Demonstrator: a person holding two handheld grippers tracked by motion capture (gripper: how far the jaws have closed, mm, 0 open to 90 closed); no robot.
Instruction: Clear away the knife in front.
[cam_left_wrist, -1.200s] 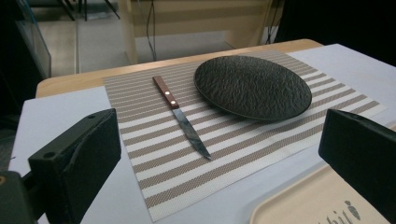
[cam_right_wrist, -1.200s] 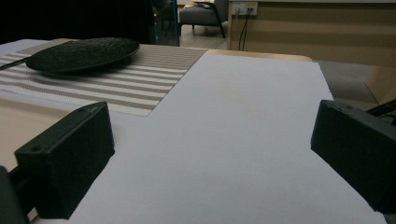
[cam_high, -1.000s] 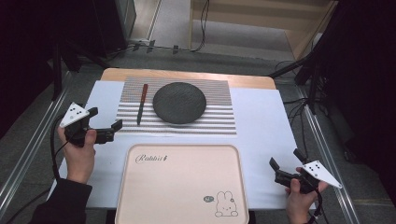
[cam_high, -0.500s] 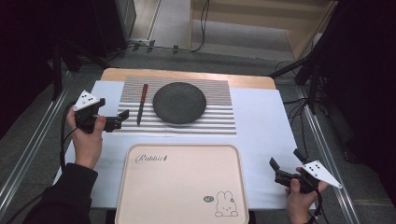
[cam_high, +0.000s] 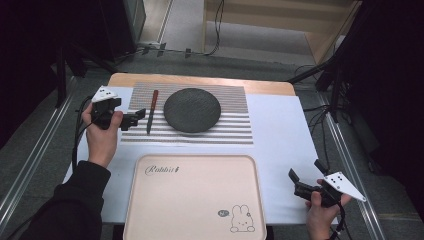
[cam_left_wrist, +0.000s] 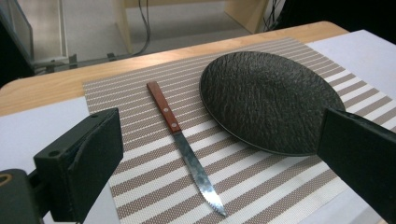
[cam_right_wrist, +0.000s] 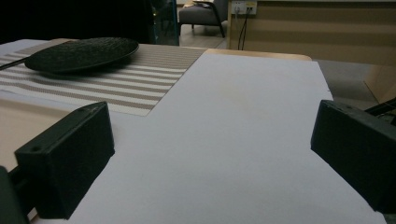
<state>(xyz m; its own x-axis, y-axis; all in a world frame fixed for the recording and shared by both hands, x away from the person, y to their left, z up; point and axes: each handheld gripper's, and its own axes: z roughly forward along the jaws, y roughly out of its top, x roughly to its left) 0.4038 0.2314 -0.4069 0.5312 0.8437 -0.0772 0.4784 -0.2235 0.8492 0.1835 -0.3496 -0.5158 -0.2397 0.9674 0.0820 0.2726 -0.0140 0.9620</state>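
knife (cam_high: 150, 111) left of plate (cam_high: 192, 110), both on placemat (cam_high: 235, 131), tray (cam_high: 195, 200) before

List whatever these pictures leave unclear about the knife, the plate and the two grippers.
- Knife: whether its blade lies flat on the striped mat or rests on its edge; too thin in the high view.
- Plate: its left rim and the knife beside it are cut off in the right gripper view.
- Left gripper: its height above the mat.
- Right gripper: whether it touches the white cloth.
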